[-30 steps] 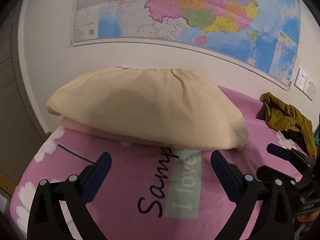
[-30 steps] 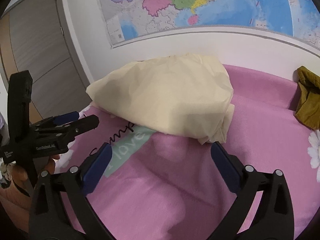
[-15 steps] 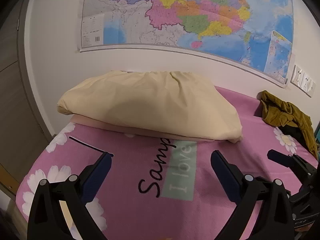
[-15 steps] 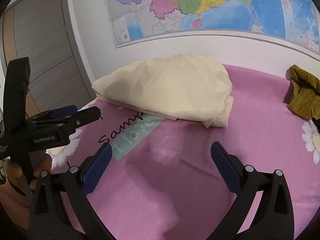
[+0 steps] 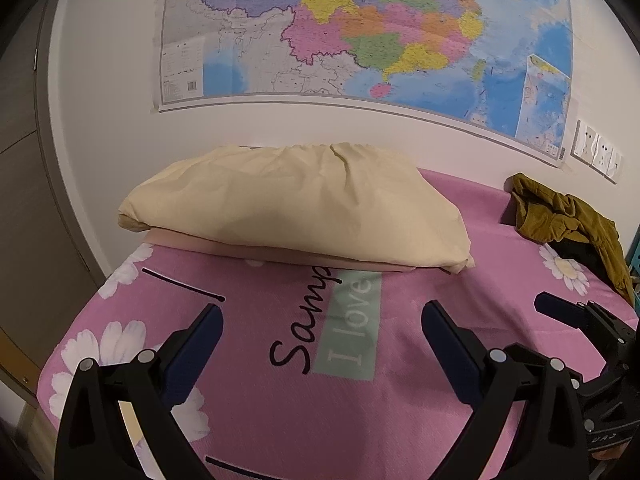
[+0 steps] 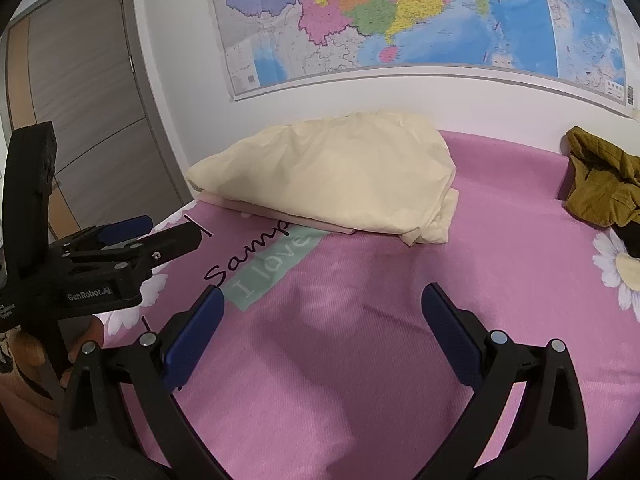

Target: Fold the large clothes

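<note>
A: Entry, biggest first. Pink printed bed cover [image 6: 400, 340] fills both wrist views; a map [image 5: 360, 28] hangs on the wall behind it.

B: And the work item?

A: Judged to be the olive garment [image 6: 600, 184], crumpled at the far right of the bed against the wall, beside something dark I cannot identify. The cream folded bundle [image 5: 296, 212] lies against the wall to the left, on a pale pink layer, and looks already folded (a judgement only).

B: Its direction from each claw?

A: Ahead and well to the right of both. In the left wrist view it lies beyond the right gripper [image 6: 320, 312]; so the right hand is the nearer one and would probably lead the reach.

B: Long axis?

A: None readable while it is bunched. It trails from the wall toward the near right edge, nothing firmer.

B: Claw states?

A: Left gripper [image 5: 320, 328]: jaws spread wide, nothing between them, hovering above the printed lettering [image 5: 320, 320]. Right gripper: jaws likewise spread and empty, over bare pink cloth, well apart from the olive heap.

B: Risk?

A: Pinching one loose fold would likely lift only part of the heap.
</note>
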### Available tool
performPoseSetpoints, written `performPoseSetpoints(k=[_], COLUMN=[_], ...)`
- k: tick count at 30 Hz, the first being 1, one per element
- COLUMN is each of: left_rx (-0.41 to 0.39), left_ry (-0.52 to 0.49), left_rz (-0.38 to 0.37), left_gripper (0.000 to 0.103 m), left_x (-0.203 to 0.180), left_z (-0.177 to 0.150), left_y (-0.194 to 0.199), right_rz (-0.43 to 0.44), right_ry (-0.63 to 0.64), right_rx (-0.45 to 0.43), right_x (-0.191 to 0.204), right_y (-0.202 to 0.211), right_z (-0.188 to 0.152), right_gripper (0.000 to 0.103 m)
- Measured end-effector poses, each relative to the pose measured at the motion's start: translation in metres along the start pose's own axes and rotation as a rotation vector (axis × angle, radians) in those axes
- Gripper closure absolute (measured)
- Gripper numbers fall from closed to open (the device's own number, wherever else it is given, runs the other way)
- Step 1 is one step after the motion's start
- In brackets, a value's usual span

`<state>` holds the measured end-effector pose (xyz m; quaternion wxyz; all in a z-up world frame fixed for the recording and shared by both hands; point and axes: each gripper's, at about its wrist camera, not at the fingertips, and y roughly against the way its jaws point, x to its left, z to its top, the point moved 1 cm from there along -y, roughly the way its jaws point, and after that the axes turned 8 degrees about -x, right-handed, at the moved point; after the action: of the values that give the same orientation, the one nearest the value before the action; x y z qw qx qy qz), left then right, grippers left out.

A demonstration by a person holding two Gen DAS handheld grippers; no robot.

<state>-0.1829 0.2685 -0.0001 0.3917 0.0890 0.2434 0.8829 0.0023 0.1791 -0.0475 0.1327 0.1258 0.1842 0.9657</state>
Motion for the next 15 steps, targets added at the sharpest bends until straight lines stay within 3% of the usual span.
performPoseSetpoints(k=[15], left_rx=[-0.008], left_ry=[-0.007], left_rz=[-0.001], left_gripper=[0.007], left_x=[-0.0011], left_z=[0.0003], left_y=[0.0054], right_rz=[0.016], right_ry=[-0.007], right_rx=[0.005], right_x=[0.0044], right_y=[0.0036], right_z=[-0.0014], right_gripper=[0.006])
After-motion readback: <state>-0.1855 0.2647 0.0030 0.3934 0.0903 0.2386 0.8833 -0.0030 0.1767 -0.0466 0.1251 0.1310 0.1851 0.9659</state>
